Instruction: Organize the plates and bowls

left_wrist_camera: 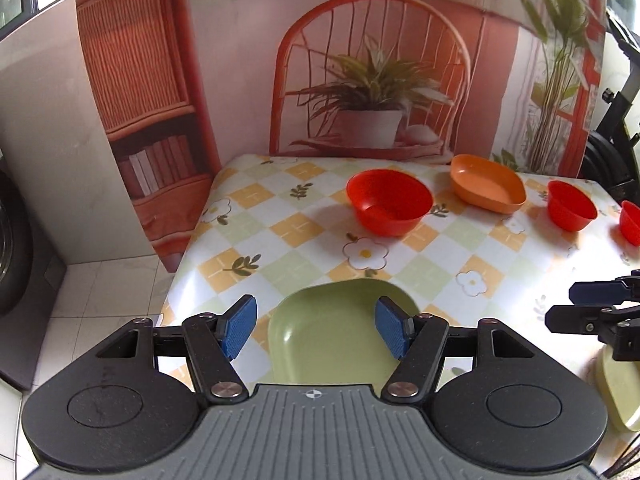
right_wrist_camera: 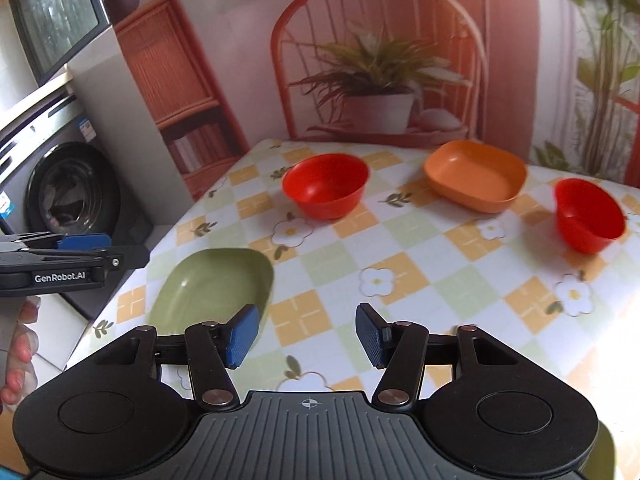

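Left wrist view: left gripper [left_wrist_camera: 316,328] wide open, nothing held, hovering over the green plate [left_wrist_camera: 332,340] at the near left part of the table [left_wrist_camera: 248,240]; blue pads sit either side of the plate's far half but look above it, not touching. Further back: a red bowl [left_wrist_camera: 390,202], an orange plate [left_wrist_camera: 488,184], a smaller red bowl [left_wrist_camera: 572,206], and a third red bowl [left_wrist_camera: 631,222] cut off at the right edge. A pale plate [left_wrist_camera: 618,392] sits near right under the right gripper [left_wrist_camera: 592,306], seen side-on here. Right wrist view: right gripper [right_wrist_camera: 307,336] also spread open and empty, over bare tablecloth, green plate [right_wrist_camera: 212,284] just to its left. Left gripper [right_wrist_camera: 80,252] comes in from the left edge, fingers of a hand [right_wrist_camera: 20,352] below it. Red bowl [right_wrist_camera: 326,184], orange plate [right_wrist_camera: 476,176] and second red bowl [right_wrist_camera: 588,216] well apart along the back. Looks like the very start: nothing stacked, left lining up on the green plate. Next move likely drop onto one rim edge, close, lift, then nest it with another plate; shallow rim, so grip could slip
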Available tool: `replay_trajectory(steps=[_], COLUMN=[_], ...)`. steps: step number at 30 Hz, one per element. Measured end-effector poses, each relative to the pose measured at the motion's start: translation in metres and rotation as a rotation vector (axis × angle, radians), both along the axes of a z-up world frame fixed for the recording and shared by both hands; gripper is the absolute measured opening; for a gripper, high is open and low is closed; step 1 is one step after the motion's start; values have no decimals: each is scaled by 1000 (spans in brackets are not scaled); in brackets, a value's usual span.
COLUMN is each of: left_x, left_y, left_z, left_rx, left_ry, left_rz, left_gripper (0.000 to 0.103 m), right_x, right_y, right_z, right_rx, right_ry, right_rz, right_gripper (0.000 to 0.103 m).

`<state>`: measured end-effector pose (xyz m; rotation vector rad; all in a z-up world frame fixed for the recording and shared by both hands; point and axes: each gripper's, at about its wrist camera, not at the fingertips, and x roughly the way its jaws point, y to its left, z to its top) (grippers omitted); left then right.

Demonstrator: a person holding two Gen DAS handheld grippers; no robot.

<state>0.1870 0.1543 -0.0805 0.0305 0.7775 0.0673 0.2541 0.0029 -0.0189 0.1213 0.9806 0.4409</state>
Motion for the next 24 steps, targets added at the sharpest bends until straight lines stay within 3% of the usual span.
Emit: replay_trajectory(steps=[13, 24], left_x=[22, 27], left_y=[28, 33], left_z=[-54, -71], left_rx=[-8, -25], left_ry=[91, 128], left_rz=[5, 0], left_gripper=[68, 67], right_x=[20, 24], right_y=[74, 87], right_z=[-60, -77], right_rx=[-45, -71], right_ry=[94, 130], right_rz=[84, 78], right_gripper=[52, 51])
